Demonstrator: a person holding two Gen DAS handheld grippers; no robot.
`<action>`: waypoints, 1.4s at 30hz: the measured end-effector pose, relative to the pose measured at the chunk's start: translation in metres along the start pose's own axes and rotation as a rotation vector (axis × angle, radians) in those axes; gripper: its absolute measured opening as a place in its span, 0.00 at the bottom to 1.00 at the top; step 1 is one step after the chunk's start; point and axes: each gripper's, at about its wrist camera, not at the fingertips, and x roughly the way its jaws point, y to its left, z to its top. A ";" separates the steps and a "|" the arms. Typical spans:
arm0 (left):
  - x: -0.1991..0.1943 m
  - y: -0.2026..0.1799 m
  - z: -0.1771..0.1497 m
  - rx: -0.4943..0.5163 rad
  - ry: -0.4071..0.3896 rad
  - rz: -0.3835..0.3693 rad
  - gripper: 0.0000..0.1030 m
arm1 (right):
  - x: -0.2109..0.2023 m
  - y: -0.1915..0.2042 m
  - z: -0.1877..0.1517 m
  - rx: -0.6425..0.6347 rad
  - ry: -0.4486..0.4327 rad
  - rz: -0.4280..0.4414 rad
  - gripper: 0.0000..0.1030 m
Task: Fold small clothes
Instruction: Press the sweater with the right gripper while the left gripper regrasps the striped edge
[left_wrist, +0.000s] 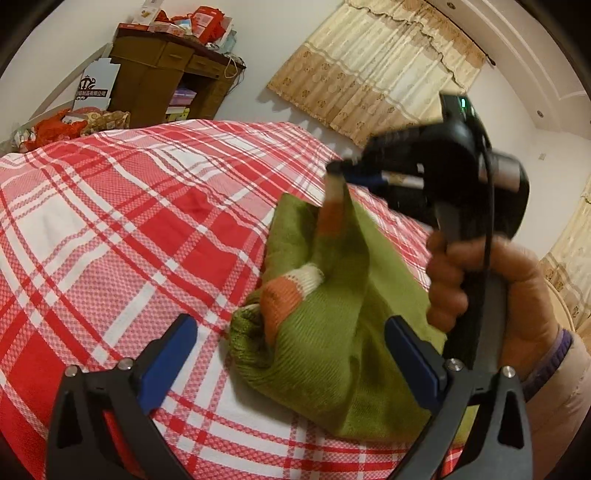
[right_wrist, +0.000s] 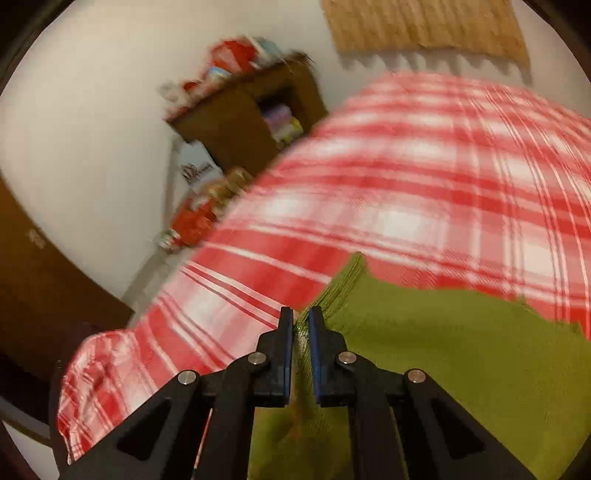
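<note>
A small green knit sweater (left_wrist: 332, 332) with orange and white cuff bands lies bunched on the red-and-white plaid bed sheet (left_wrist: 129, 221). My left gripper (left_wrist: 290, 325) stands wide open just over its near edge, with the pads touching nothing. In the left wrist view my right gripper (left_wrist: 338, 170), held by a person's hand (left_wrist: 480, 288), hangs above the sweater, pinching one sleeve end and lifting it. The right wrist view is blurred; there my right gripper (right_wrist: 301, 325) is shut on a ribbed green edge of the sweater (right_wrist: 443, 350).
The plaid sheet (right_wrist: 406, 184) covers the whole bed. A brown cabinet (left_wrist: 162, 81) piled with red boxes stands against the far wall, with bags and clutter (left_wrist: 66, 127) at its foot. Beige curtains (left_wrist: 369, 74) hang behind the bed.
</note>
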 end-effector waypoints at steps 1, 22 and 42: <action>0.000 0.001 0.000 -0.001 -0.002 -0.004 1.00 | 0.000 0.004 0.002 -0.007 -0.015 0.007 0.12; 0.007 0.003 0.006 -0.022 0.021 0.009 1.00 | -0.048 -0.021 -0.143 -0.006 0.059 -0.087 0.27; 0.029 -0.048 0.008 0.138 -0.001 0.077 0.31 | -0.135 -0.074 -0.189 0.254 -0.103 0.012 0.27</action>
